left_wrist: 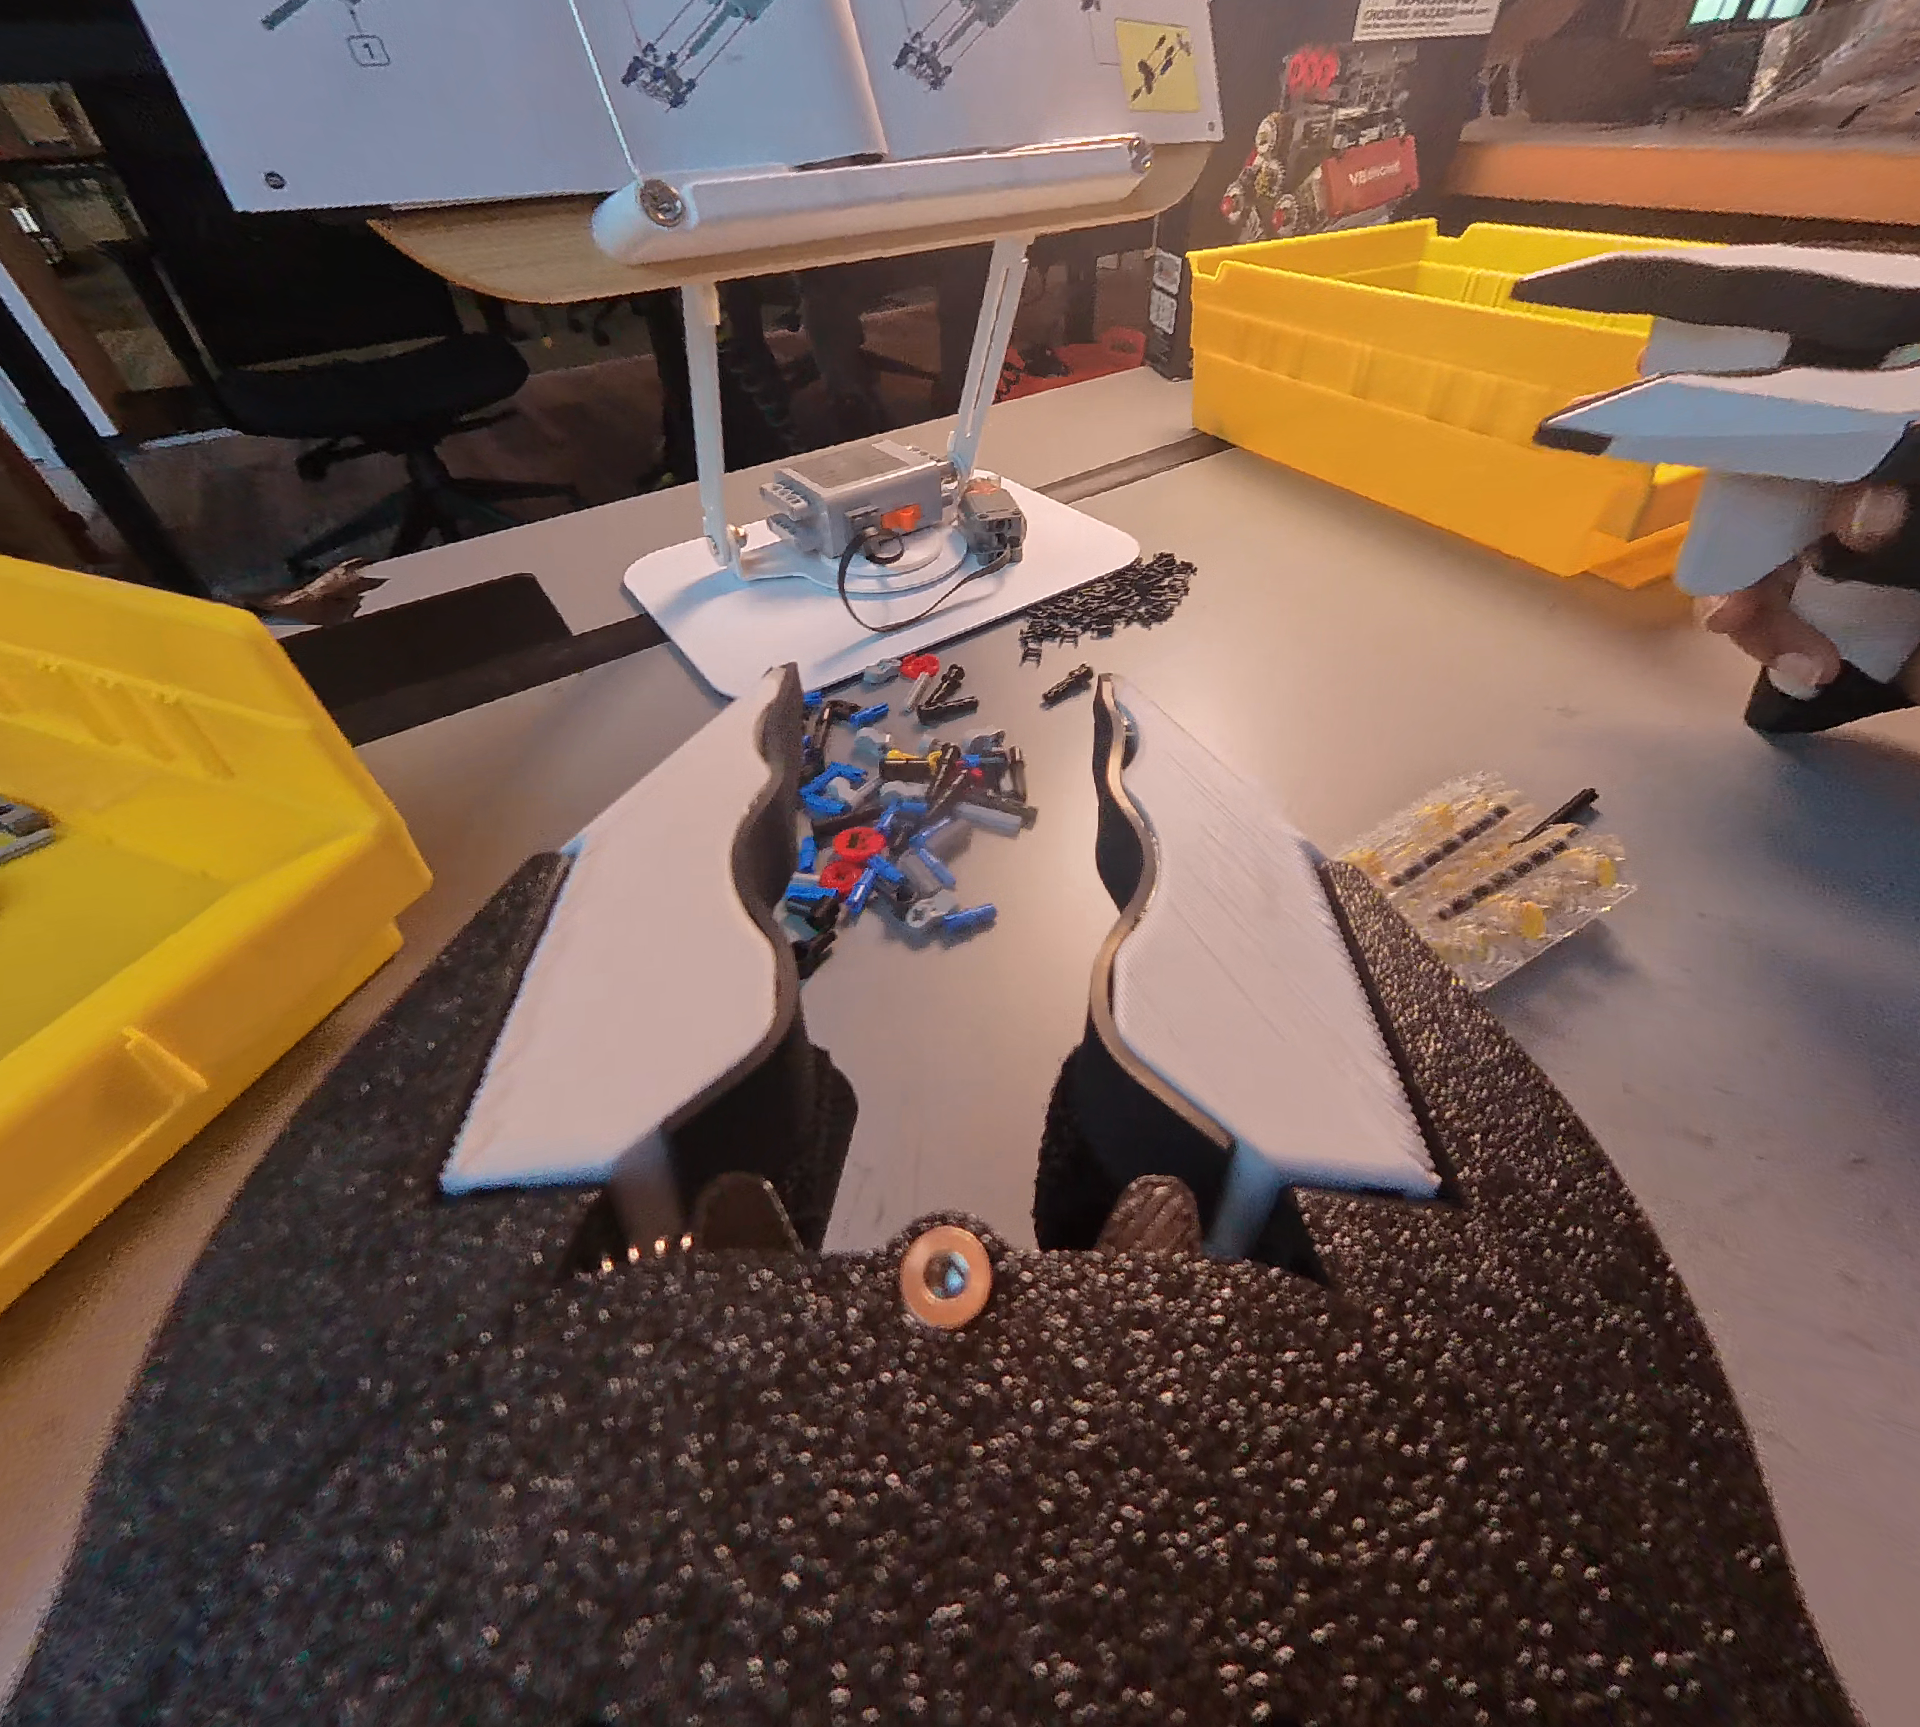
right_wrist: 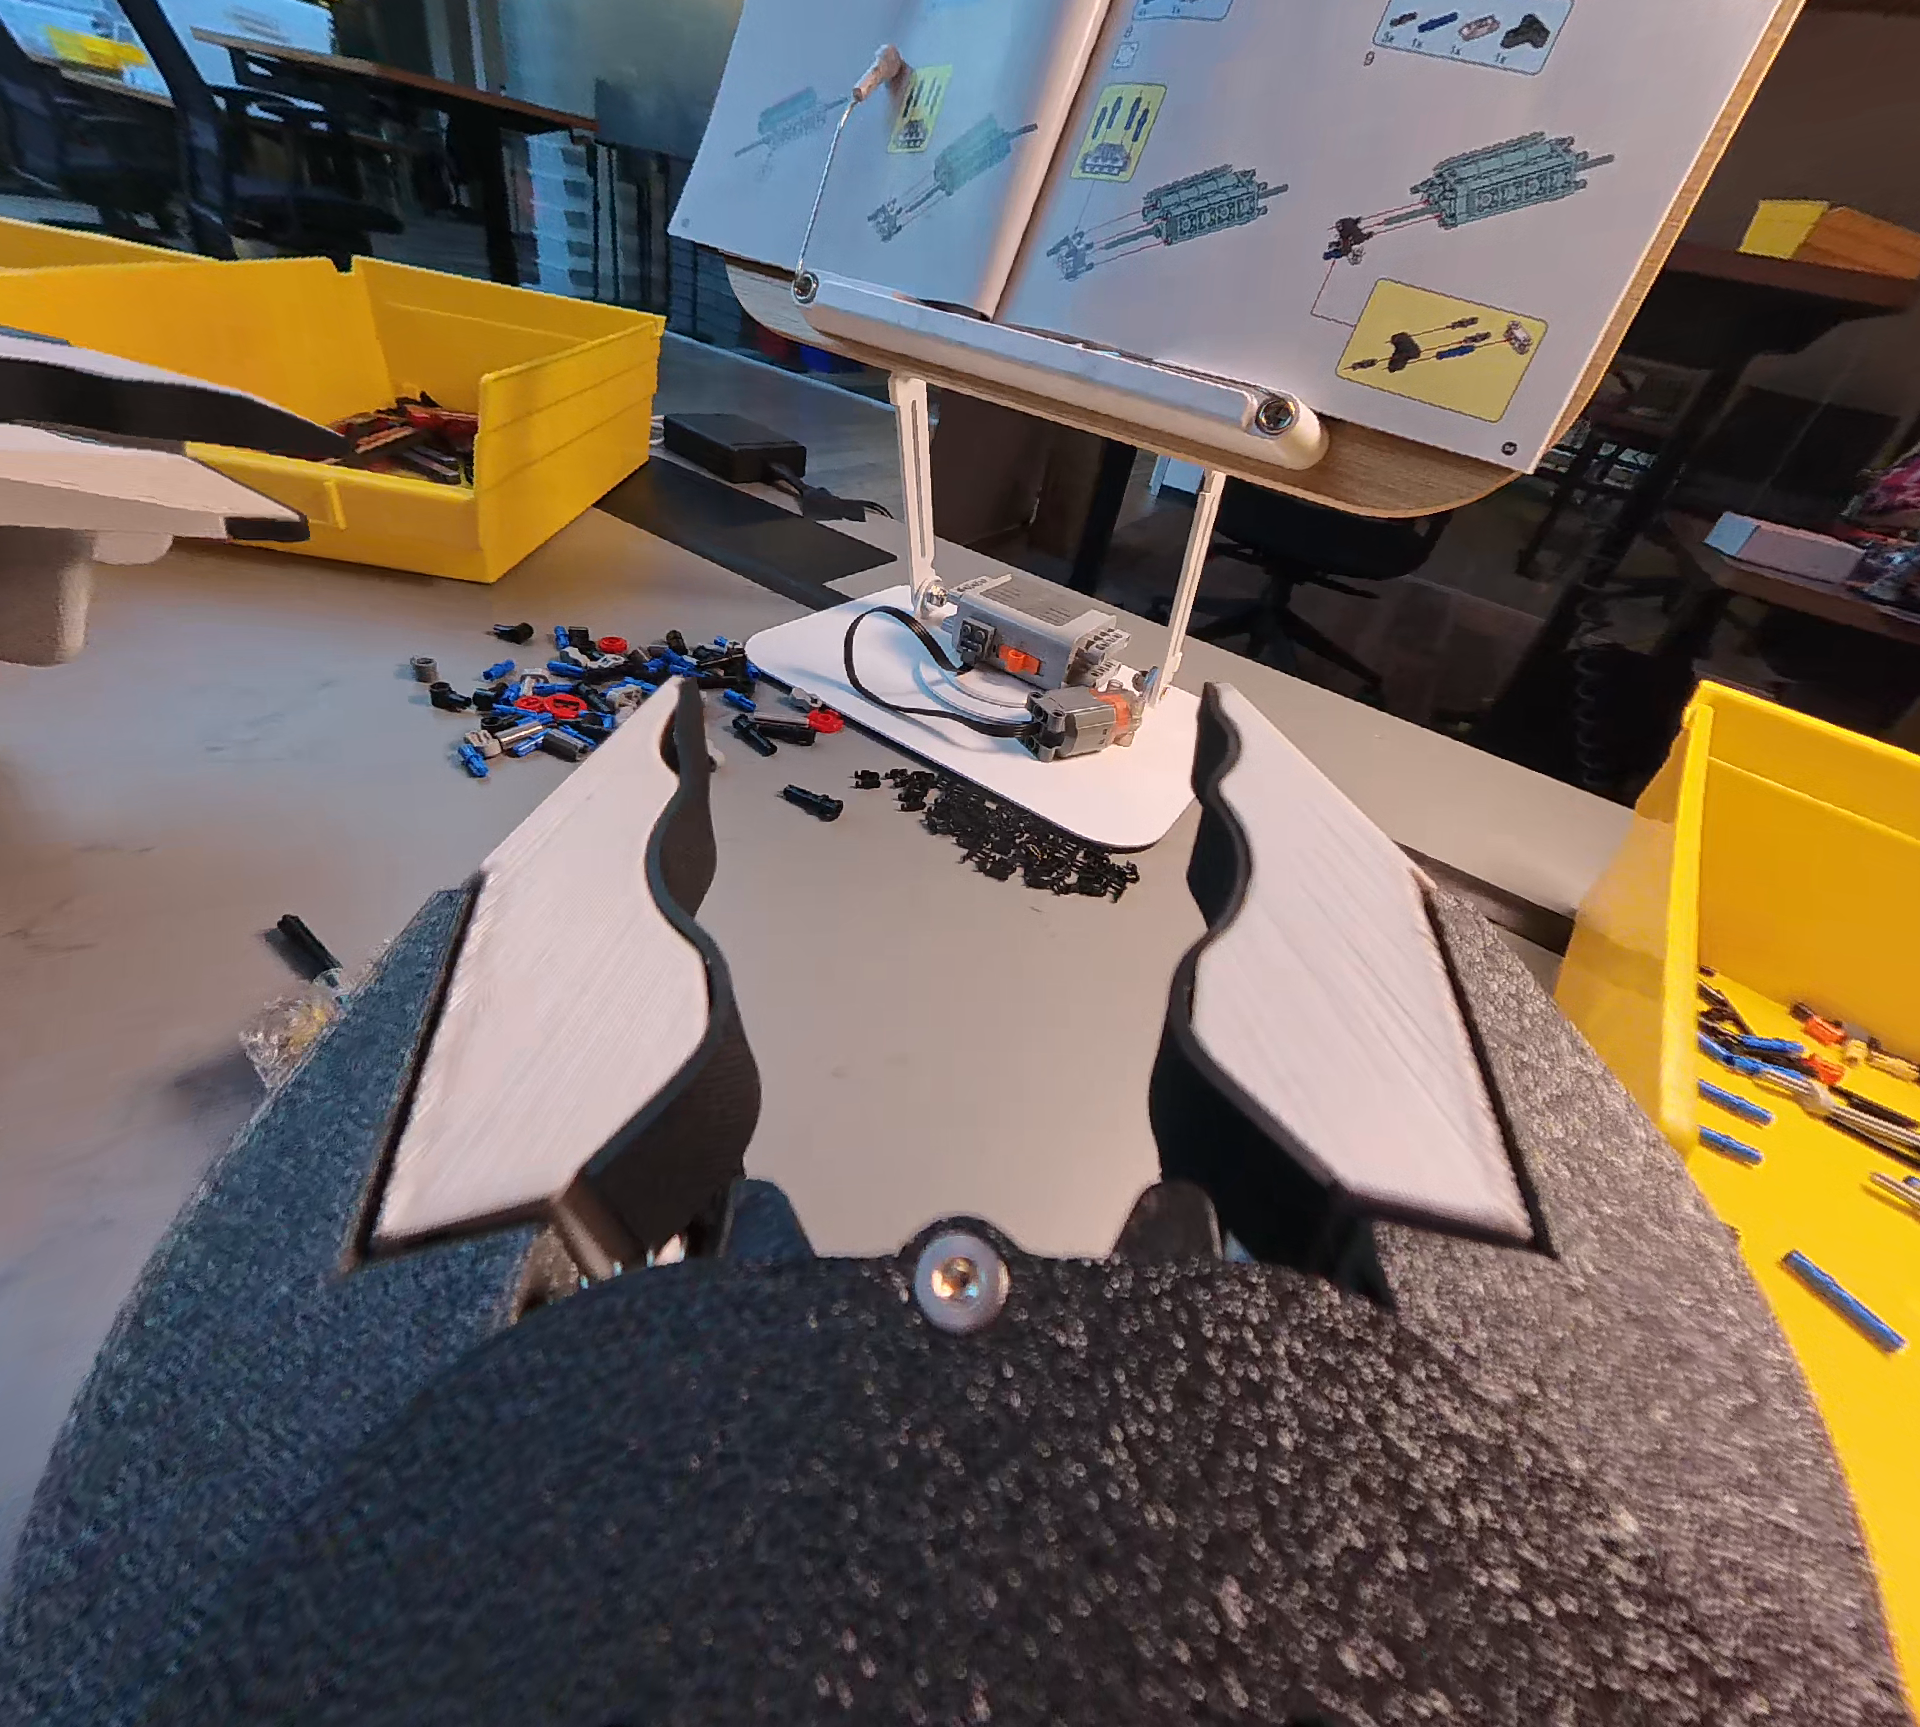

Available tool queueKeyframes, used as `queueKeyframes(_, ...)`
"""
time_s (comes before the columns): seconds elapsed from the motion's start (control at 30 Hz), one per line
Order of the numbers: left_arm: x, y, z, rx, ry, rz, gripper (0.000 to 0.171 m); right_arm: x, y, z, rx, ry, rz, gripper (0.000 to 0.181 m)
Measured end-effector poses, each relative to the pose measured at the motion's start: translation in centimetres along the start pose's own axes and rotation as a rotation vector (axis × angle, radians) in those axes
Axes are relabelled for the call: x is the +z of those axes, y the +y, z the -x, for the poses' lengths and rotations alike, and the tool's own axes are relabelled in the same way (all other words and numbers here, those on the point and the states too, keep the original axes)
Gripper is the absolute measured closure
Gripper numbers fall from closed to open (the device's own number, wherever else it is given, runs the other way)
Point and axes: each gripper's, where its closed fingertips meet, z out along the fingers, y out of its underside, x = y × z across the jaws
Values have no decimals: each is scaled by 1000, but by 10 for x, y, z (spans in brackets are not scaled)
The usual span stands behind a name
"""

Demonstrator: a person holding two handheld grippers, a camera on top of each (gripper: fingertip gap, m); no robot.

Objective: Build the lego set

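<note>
Left wrist view shows the left tool (left_wrist: 940,690) spread wide over mixed small parts (left_wrist: 899,810); the right tool (right_wrist: 951,706), also wide, hangs above the bare bench (right_wrist: 935,1002).

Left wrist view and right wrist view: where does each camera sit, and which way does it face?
Left wrist view: sits behind the open left gripper, facing the mixed pile of small parts; the right gripper and a hand show at right.
Right wrist view: sits behind the open right gripper, facing the heap of black pins; the left gripper shows at far left.
Shared: the booklet stand, grey battery box, both piles.
</note>
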Motion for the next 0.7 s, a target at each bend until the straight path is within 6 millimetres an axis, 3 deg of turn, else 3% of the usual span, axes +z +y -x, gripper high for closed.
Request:
queueKeyframes(0.17,0,5,17,-67,-36,20,118,-2,-2,-7,72,1,-16,90)
queueKeyframes(0.37,-7,-1,31,-110,-84,-17,120,-6,-20,2,39,-14,-62,92)
queueKeyframes(0.5,-7,-2,31,-125,-78,-21,120,-9,-24,2,-35,9,-64,94)
queueKeyframes(0.7,-6,0,25,-115,-63,-16,121,-14,-24,-19,-9,69,-69,96)
